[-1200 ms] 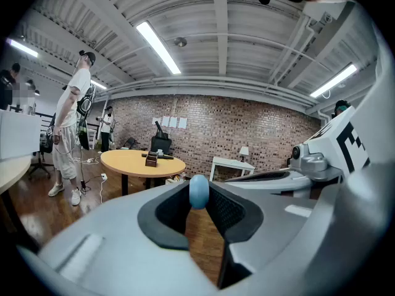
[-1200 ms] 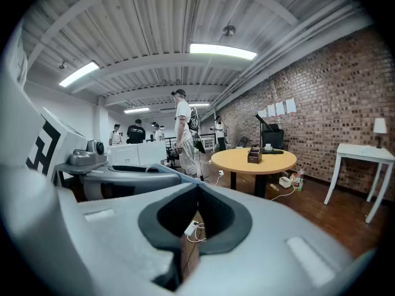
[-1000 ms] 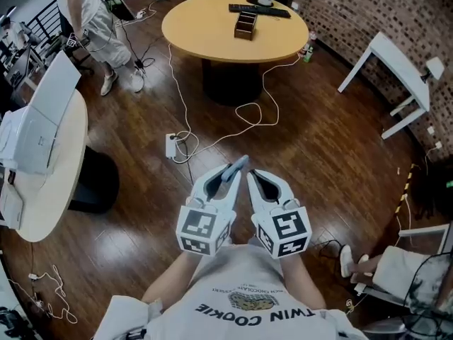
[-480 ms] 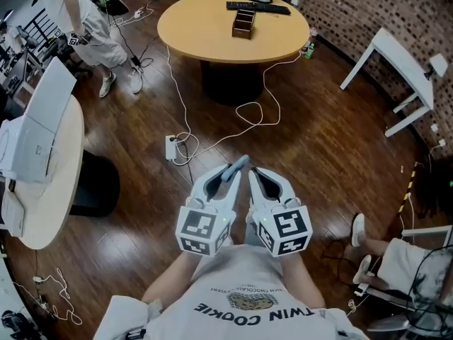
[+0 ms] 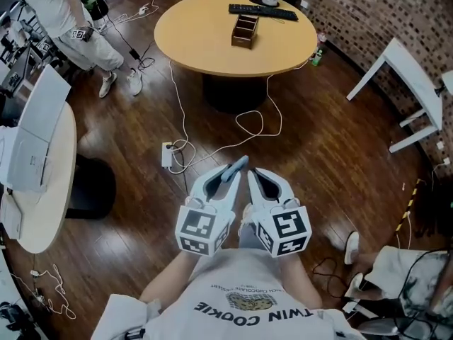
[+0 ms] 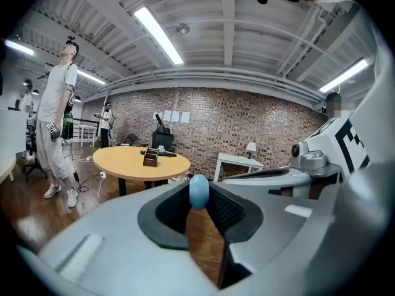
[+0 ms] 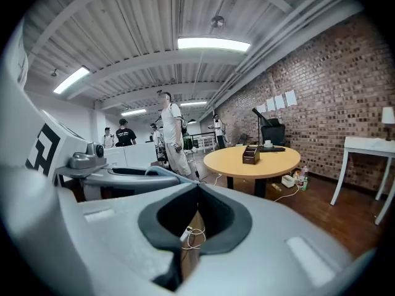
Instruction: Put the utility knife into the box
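Left tongs (image 6: 199, 206): pinching the utility knife (image 6: 199, 190), blue end poking past the tips.
Right tongs (image 7: 196, 196): pressed together, empty.
Box (image 5: 245, 30): on the round worktop (image 5: 198, 42), well ahead.
Carry: hold the pinch firm and the knife level until it is over the box.

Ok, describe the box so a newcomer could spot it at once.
Find the round tan table by the brick wall. On it, beside a long black keyboard, stands a small dark brown box with open compartments. It is the only brown, upright thing there; the keyboard lies flat.
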`<state>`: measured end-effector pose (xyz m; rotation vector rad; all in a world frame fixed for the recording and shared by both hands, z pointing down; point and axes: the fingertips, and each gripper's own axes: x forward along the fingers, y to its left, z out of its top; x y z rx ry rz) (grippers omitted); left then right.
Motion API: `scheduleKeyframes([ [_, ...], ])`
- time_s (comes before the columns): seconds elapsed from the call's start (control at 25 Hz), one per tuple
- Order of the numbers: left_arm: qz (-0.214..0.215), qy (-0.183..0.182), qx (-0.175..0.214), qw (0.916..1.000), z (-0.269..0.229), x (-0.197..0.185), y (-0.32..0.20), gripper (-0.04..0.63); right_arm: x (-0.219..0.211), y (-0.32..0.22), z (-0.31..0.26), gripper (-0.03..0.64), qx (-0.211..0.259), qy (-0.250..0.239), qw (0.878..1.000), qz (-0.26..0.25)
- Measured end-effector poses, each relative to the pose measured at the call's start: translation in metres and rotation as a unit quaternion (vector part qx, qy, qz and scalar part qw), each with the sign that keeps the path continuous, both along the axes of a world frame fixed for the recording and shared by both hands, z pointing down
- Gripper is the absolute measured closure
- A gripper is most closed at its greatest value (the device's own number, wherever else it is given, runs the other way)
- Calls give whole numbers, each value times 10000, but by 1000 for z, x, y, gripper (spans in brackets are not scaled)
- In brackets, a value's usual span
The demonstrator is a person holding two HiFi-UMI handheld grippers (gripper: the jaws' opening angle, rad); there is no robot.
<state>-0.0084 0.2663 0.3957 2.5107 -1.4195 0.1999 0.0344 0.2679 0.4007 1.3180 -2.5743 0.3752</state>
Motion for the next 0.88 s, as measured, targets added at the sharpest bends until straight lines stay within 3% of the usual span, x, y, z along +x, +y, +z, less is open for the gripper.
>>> scheduleKeyframes([
  [0.52,-295,-181,-45,9994,1,49,-110,518,50,-111,0,615,-49,-62,9993,-358],
  [0.88,-291,-373,77,9988,-4,83,-152,518,79,-158,-2,614,12,-167,9990,-426],
])
